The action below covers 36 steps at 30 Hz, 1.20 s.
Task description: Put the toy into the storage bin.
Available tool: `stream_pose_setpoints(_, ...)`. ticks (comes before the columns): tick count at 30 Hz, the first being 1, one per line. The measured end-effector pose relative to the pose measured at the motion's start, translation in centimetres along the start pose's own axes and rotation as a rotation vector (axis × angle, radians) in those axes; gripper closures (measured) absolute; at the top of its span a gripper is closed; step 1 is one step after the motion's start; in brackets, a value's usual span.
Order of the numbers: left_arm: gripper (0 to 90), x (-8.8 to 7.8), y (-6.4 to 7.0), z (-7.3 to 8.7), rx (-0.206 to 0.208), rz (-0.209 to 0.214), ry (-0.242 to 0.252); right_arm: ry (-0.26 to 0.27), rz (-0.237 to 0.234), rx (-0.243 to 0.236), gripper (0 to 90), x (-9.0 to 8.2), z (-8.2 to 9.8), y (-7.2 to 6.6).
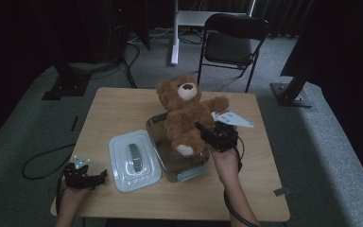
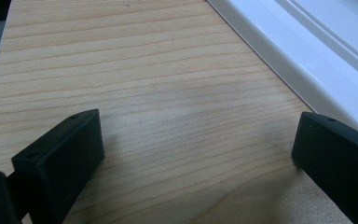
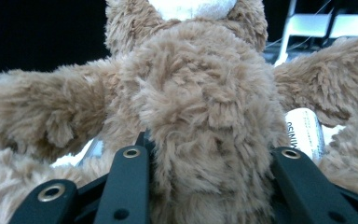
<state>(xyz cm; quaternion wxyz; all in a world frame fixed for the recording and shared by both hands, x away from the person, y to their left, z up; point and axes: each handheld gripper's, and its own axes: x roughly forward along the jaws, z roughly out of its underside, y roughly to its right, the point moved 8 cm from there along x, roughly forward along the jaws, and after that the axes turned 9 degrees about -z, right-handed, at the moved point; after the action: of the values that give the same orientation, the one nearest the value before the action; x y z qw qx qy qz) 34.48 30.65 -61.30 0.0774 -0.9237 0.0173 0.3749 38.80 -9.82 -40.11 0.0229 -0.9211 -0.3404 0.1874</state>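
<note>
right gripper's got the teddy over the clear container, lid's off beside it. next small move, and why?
Probably lower the teddy bear into the clear container. The right gripper is clamped on the bear's body, and in the high view its legs hang over the open container. The white lid lies on the table beside it, and the left gripper rests open near the lid, ready to take it afterwards.

A light wooden table stands on grey carpet. On the table's left half lies a pale blue-white container lid, flat, handle side up, just beside the glass container. Beyond the table's far edge stands a black folding chair, with a white stand leg to its left. Black cables trail across the carpet at left.
</note>
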Motion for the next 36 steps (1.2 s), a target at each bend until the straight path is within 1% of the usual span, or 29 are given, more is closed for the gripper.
stream_pose_setpoints(4,2.8,0.0,0.0,0.0,0.001,0.0,0.0,-0.064,0.002,-0.003,63.2,2.0,2.1,-0.4)
stream_pose_setpoints(7,2.8,0.0,0.0,0.0,0.0,-0.001,0.0,-0.1,0.007,-0.014,62.8,2.9,3.2,-0.6)
stream_pose_setpoints(10,2.8,0.0,0.0,0.0,0.0,0.0,0.0,-0.129,-0.017,-0.018,62.1,3.6,4.4,-1.1)
stream_pose_setpoints(12,2.8,0.0,0.0,0.0,0.0,0.0,0.001,-0.141,-0.016,-0.012,61.9,3.8,5.1,-1.3)
stream_pose_setpoints(16,2.8,0.0,0.0,0.0,0.0,0.0,0.001,-0.173,-0.017,-0.039,61.4,4.1,6.3,-1.6)
stream_pose_setpoints(18,2.8,0.0,0.0,0.0,0.0,0.0,0.001,-0.176,-0.022,-0.037,60.7,4.1,6.7,-1.6)
stream_pose_setpoints(22,2.8,0.0,0.0,0.0,0.0,0.0,0.001,-0.227,-0.033,-0.056,58.9,4.5,7.7,-1.4)
stream_pose_setpoints(23,2.8,0.0,0.0,0.0,0.0,0.0,0.001,-0.234,-0.03,-0.07,57.5,4.5,7.7,-1.5)
stream_pose_setpoints(24,2.8,0.0,0.0,0.0,0.001,0.0,0.001,-0.236,-0.033,-0.072,55.1,4.4,7.6,-1.6)
stream_pose_setpoints(26,2.8,0.0,0.0,0.0,0.001,0.0,0.0,-0.24,-0.057,-0.066,47.1,4.3,7.3,-1.8)
stream_pose_setpoints(30,2.8,0.0,0.0,0.0,0.002,-0.001,0.0,-0.213,-0.089,-0.036,26.1,3.4,5.7,-2.1)
stream_pose_setpoints(31,2.8,0.0,0.0,0.0,0.0,0.001,-0.001,-0.196,-0.099,-0.026,21.6,3.2,5.1,-2.2)
stream_pose_setpoints(32,2.8,0.0,0.0,0.0,0.001,0.0,-0.001,-0.176,-0.115,-0.018,20.4,2.9,4.5,-2.4)
stream_pose_setpoints(33,2.8,0.0,0.0,0.0,0.0,0.0,-0.001,-0.171,-0.135,-0.027,18.5,2.8,4.0,-2.6)
stream_pose_setpoints(34,2.8,0.0,0.0,0.0,-0.001,-0.001,-0.001,-0.174,-0.148,-0.043,14.2,2.8,3.5,-2.7)
stream_pose_setpoints(36,2.8,0.0,0.0,0.0,0.003,-0.001,-0.001,-0.173,-0.133,-0.038,14.4,2.9,2.4,-2.6)
